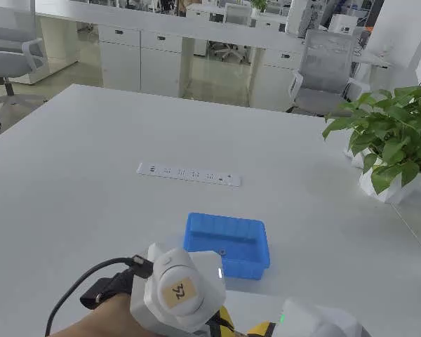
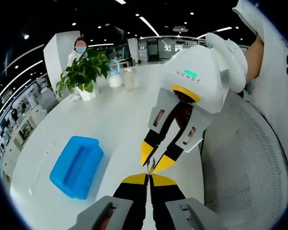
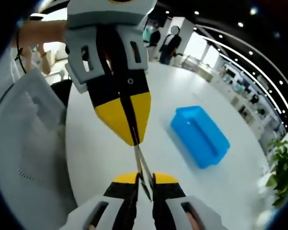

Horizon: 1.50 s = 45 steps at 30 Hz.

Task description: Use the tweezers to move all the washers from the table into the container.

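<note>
We see the thin metal tweezers [image 3: 140, 163] held in the air over the near edge of the white table [image 1: 91, 175], their long axis running left to right from one gripper to the other. The left gripper [image 2: 149, 179] has its yellow-tipped jaws pressed together on one end. The right gripper [image 3: 145, 181] meets it nose to nose, its jaws set narrowly on either side of the other end; whether they actually clamp the metal we cannot tell. The blue rectangular plastic container [image 1: 224, 221] stands on the table just beyond the pair and nearer the left gripper. We judge that any carry to it goes forward, away from us.
</note>
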### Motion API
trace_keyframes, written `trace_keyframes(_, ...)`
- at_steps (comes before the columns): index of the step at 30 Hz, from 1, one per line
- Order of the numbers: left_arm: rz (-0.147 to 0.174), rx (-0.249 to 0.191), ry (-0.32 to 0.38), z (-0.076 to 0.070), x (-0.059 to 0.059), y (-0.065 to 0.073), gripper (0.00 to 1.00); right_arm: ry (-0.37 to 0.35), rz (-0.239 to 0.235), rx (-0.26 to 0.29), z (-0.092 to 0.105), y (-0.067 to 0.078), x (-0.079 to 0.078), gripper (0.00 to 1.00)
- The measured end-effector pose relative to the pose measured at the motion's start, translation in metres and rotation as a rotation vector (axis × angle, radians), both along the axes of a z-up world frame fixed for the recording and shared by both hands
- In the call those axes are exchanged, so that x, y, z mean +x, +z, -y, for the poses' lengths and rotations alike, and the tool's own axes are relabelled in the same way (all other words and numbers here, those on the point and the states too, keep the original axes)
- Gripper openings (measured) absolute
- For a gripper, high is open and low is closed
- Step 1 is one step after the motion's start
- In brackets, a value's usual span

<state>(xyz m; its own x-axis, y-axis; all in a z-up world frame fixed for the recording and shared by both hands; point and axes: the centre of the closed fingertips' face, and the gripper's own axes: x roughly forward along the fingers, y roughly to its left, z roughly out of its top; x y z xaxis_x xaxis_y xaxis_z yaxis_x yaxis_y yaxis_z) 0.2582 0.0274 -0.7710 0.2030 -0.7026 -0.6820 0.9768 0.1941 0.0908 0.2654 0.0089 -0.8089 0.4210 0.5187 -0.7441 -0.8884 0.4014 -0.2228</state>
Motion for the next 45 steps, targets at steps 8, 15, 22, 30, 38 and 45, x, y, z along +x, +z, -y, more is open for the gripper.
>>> trace_keyframes(8,0.004,0.099,-0.031,-0.021,0.004,-0.033,0.0,-0.125,-0.061,0.163,0.001,0.026,-0.001,0.05)
trace_keyframes(15,-0.047,0.176,-0.012,-0.036,0.009,-0.063,0.0,-0.232,-0.075,0.31,0.005,0.056,0.002,0.08)
trace_keyframes(22,-0.078,0.244,0.02,-0.047,0.018,-0.087,0.0,-0.315,-0.076,0.373,0.017,0.074,0.006,0.14)
trace_keyframes(30,-0.081,0.268,0.069,-0.049,0.025,-0.092,0.0,-0.41,-0.113,0.414,0.036,0.075,0.007,0.2)
trace_keyframes(38,-0.156,0.23,0.155,-0.049,0.021,-0.092,0.07,-0.46,-0.091,0.455,0.045,0.084,0.011,0.28)
trace_keyframes(45,-0.177,0.181,0.354,-0.067,0.019,-0.085,0.27,-0.476,-0.096,0.458,0.047,0.079,0.007,0.31)
